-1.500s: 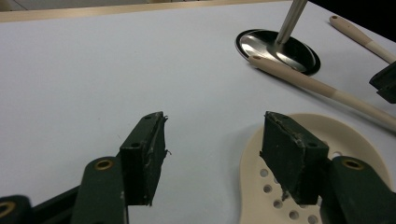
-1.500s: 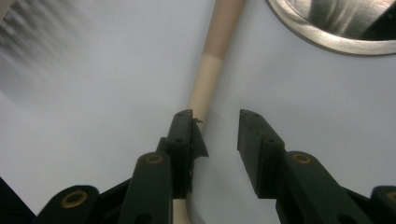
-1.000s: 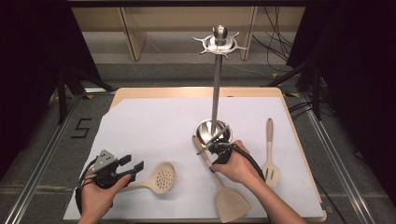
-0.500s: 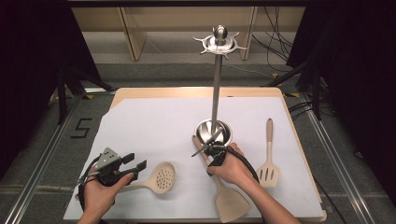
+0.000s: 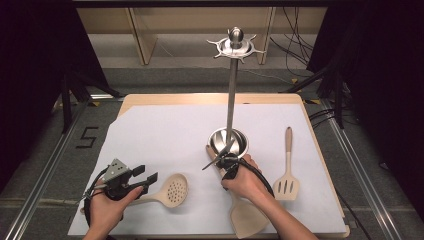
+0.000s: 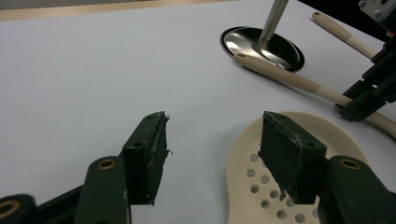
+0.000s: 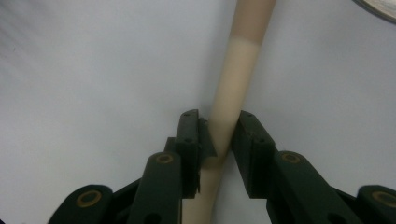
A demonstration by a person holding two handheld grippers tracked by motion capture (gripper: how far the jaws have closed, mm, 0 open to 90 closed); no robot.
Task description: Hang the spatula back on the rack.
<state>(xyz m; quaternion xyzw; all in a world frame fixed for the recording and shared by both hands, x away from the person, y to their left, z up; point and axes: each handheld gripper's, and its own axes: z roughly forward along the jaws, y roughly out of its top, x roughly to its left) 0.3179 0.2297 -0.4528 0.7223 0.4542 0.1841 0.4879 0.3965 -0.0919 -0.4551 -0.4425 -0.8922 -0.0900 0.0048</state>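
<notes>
Closing around a spatula handle (image 7: 236, 88), the right gripper (image 7: 219, 135) has its jaws either side of the pale shaft, the pads touching it or very nearly; the spatula (image 5: 247, 217) lies on white paper (image 5: 165, 135), its blade at the near edge and its handle tip by the steel stand (image 5: 229, 140). Left gripper (image 6: 212, 144) hangs wide open, empty, over a slotted spoon (image 6: 261, 205)

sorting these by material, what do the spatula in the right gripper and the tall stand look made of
Spatula: probably silicone or plastic, matte cream blade, handle turning tan higher up. Stand: polished metal, likely steel; its dished base mirrors light.
</notes>
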